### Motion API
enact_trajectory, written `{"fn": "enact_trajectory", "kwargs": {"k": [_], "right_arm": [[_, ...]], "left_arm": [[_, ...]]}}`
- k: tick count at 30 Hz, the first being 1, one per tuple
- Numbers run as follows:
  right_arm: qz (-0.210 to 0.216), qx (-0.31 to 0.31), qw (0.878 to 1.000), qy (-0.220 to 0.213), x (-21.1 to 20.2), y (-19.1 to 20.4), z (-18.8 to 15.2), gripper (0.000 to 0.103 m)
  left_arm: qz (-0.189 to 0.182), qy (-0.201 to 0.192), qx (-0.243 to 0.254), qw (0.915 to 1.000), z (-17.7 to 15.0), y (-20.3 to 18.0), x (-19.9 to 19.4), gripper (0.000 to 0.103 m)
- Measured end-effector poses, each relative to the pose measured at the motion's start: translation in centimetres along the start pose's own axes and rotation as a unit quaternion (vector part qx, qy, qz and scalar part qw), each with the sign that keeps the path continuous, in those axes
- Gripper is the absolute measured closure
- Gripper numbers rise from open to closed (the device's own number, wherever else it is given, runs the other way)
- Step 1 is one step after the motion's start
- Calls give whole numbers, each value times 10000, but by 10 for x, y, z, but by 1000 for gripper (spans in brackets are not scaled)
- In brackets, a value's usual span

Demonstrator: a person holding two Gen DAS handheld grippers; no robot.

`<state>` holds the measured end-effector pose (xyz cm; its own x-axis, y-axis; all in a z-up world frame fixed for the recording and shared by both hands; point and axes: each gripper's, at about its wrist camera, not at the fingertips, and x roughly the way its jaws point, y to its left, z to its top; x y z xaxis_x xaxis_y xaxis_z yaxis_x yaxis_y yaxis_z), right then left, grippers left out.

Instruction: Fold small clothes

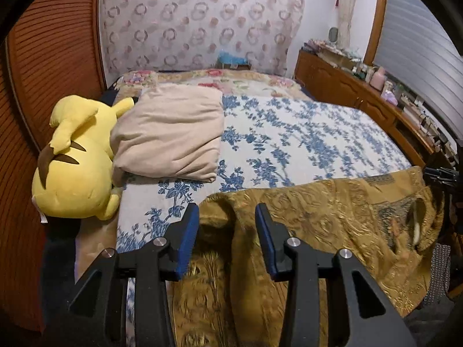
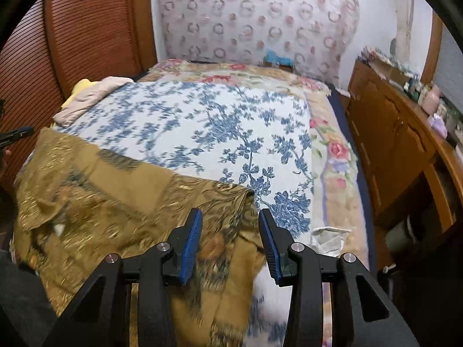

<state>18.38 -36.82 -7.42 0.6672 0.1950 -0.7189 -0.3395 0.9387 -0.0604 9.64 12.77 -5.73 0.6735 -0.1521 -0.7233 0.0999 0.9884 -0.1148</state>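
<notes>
Item: gold brocade cloth [image 1: 332,217], woven with a raised, glinting scroll pattern, soft and rumpled, lying in loose folds across the near end of the bed [image 1: 303,133] and spilling over its front edge. One ridge of it is rising between the blue pads of the left gripper [image 1: 227,217].

Left gripper: black frame, ribbed blue pads, angling downward over the cloth's left portion, jaws standing apart, gripping nothing.

Right gripper [image 2: 230,222]: same build, angling downward over the cloth's right corner, jaws parted and released, with cloth lying beneath the gap.

Surroundings: blue-and-white floral bedspread [image 1: 289,144], flat and smooth; beige pillow [image 1: 170,136], puffy and creased; yellow plush toy [image 1: 75,159], rounded, lying beside the pillow; wooden cabinet [image 1: 347,92] standing along the right.
</notes>
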Motion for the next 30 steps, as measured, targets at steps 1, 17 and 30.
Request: {"fn": "enact_trajectory", "kwargs": {"k": [1,17,30], "right_arm": [[-1,57,10000,44,6,-1,2,61],[160,147,9995,219,47,-11,8,44],[564,-264,9978,223,51,5,10,82]], "left_arm": [[84,80,15,9999,2,0,7,61],[379,591,83,9975,-10,15,53,33],[119,443,260,9986,-12,12,53,48]]}}
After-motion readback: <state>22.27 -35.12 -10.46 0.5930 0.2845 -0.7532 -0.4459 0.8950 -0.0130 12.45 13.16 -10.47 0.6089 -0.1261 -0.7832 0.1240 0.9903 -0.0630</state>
